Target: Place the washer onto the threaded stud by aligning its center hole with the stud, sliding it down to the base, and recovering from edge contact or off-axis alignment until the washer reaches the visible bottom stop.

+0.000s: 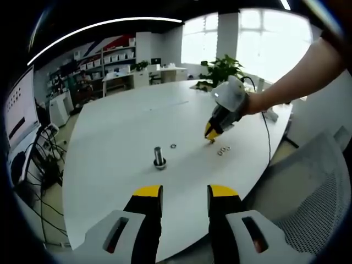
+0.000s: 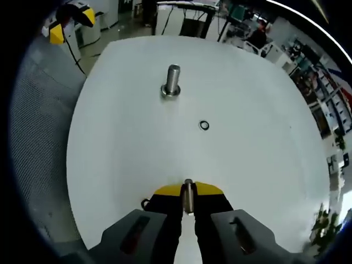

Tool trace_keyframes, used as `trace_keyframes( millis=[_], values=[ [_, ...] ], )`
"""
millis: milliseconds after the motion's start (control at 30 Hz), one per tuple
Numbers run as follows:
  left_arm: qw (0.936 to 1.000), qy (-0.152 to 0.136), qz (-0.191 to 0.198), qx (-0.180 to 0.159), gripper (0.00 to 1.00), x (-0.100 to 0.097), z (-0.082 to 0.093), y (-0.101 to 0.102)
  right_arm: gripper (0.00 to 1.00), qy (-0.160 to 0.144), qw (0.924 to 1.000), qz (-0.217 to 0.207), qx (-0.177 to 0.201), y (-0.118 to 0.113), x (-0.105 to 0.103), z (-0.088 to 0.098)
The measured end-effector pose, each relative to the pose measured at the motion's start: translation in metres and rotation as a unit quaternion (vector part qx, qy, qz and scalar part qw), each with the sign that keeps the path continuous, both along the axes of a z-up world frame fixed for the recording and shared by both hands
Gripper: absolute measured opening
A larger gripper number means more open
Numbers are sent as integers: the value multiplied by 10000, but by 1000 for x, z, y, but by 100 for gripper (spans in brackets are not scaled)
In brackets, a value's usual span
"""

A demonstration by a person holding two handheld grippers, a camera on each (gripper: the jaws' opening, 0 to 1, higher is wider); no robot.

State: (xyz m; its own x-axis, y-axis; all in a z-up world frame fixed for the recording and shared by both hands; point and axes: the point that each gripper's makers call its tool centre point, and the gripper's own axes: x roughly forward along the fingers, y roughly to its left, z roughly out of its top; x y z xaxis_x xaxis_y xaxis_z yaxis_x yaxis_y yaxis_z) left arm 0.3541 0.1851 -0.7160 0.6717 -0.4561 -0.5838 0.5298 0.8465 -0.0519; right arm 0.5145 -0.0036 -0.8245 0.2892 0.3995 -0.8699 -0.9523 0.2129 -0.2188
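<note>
Table [image 1: 110, 143] white and rounded, stud [image 2: 172, 81] upright, shelving [image 1: 113, 55] behind

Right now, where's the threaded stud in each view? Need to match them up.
Left gripper view: threaded stud stands upright on the white table, centre-left, above the left gripper's open jaws.
Right gripper view: threaded stud upper centre, far beyond the right gripper.
Shared landmark: the loose washer lying flat near the stud.
</note>
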Motion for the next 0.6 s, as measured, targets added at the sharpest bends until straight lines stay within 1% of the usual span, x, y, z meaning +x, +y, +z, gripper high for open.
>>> trace_keyframes(
  millis=[100,167,267,367,467,500,533,567,600],
  values=[
    [10000,24,-4,20,30,0,-1,0,8,-178,9992,-294,213,-5,7,8],
    [10000,17,-19,26,30,0,-1,0,8,-107,9974,-559,437,-7,8,10],
    [10000,18,-32,46,30,0,-1,0,8,-112,9958,-695,590,-9,7,11],
    [10000,18,-30,40,30,0,-1,-1,8,-96,9926,-939,767,-12,8,11],
    [10000,32,-31,47,30,-1,-2,-1,8,-104,9912,-1016,840,-14,6,12],
    [10000,27,-35,49,30,-1,-2,-1,8,-47,9894,-1106,938,-14,6,12],
    [10000,27,-39,49,30,-1,-2,-1,8,-54,9883,-1144,1005,-15,6,15],
    [10000,29,-46,51,30,-1,-2,-1,6,-87,9883,-1142,1004,-16,5,16],
    [10000,29,-48,52,30,-1,-2,-1,3,-182,9889,-973,1112,-13,5,20]
  ],
)
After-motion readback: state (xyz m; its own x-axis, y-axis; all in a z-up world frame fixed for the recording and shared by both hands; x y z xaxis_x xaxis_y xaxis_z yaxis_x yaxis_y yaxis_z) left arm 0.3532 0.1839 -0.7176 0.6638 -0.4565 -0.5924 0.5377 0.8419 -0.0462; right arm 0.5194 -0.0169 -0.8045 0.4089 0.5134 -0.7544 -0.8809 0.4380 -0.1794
